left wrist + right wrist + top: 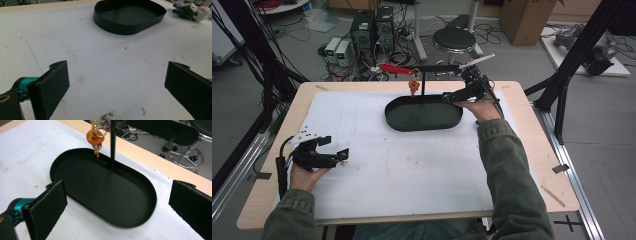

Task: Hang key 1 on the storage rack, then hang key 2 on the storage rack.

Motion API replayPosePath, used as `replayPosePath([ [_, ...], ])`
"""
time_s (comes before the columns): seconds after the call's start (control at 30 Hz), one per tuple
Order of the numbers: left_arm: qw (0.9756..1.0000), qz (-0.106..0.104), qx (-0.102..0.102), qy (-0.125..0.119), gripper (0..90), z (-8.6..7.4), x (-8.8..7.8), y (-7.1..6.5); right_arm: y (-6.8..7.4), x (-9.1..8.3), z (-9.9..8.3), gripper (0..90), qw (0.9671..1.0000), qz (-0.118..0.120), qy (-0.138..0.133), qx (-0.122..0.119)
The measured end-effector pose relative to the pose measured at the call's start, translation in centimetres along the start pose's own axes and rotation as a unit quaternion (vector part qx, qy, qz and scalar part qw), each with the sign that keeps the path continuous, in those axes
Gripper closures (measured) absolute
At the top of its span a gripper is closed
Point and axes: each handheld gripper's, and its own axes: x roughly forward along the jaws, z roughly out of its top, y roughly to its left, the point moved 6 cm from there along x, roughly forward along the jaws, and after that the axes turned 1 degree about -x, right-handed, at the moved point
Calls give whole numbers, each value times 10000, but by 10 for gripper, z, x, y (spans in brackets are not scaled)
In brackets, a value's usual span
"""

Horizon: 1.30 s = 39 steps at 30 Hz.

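At the table's far side, the right gripper (451,96) hangs with jaws apart over the tray's (147,187) right end; the charm (95,140) dangles beyond, up-left of it. Far nearer than the left gripper (343,154), which is also spread, near the person.

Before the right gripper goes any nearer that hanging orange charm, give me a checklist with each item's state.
1. Right gripper open and empty: ok, jaws wide apart with nothing between them.
2. Left gripper out of the way: ok, open and low over the white mat, far from the stand.
3. Orange charm hanging free: ok, it hangs above the far rim of the black tray.
4. Stand pole upright: ok, it rises from the tray floor.
5. Tray interior free of objects: ok, bare apart from the pole.
6. How the charm is hooked to the arm: cannot tell.
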Motion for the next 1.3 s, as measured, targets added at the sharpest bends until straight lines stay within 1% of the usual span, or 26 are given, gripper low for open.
replayPosePath([
  [0.07, 10000, 15, -13, 8, 60, 0, 0, 0, -3, -3, -6, 8, 10000, 10, 85, -23],
  [0.13, 10000, 14, -7, 15, 60, 0, 0, 1, -5, -7, -8, 8, 9998, -62, 112, -134],
  [0.23, 10000, 26, -24, 4, 60, 0, -1, 1, -6, -14, -8, 8, 9998, -31, -30, -185],
  [0.27, 10000, 32, -23, 0, 60, 0, -1, 1, -5, -16, -8, 8, 9999, -10, -46, -152],
  [0.3, 10000, 28, -19, 6, 60, 0, -1, 1, -6, -18, -8, 8, 9998, -27, -68, -204],
  [0.43, 10000, 23, 4, 12, 60, 0, -1, 1, -9, -24, -12, 8, 9996, -127, -1, -263],
  [0.47, 10000, 17, -8, 9, 60, 0, -1, 1, -11, -26, -14, 8, 9995, -158, -26, -274],
  [0.53, 10000, 25, -19, 4, 60, 0, -1, 1, -15, -28, -18, 8, 9995, -190, -64, -227],
  [0.63, 10000, 20, 1, 19, 60, 0, -1, 1, -23, -30, -30, 8, 9995, -256, 8, -197],
  [0.7, 10000, 41, 8, 21, 60, -1, 0, 1, -28, -30, -39, 8, 9993, -318, 133, -168],
  [0.73, 10000, 41, 10, 14, 60, 0, 0, 1, -30, -31, -43, 8, 9992, -355, 120, -169],
  [0.8, 10000, 40, 11, 19, 60, 0, -1, 0, -35, -32, -52, 8, 9992, -363, 117, -68],
  [0.83, 10000, 44, 8, 26, 60, -1, -1, 1, -37, -33, -54, 8, 9992, -379, 109, -72],
  [0.97, 10000, 51, 8, 48, 60, -1, -1, 0, -44, -34, -68, 8, 9989, -425, 176, 32],
  [1.17, 9999, 61, 25, 79, 60, -2, -1, 0, -56, -37, -87, 8, 9982, -497, 306, 122],
  [1.3, 9999, 66, 18, 75, 60, -2, -1, 0, -65, -39, -101, 8, 9972, -560, 406, 281],
])
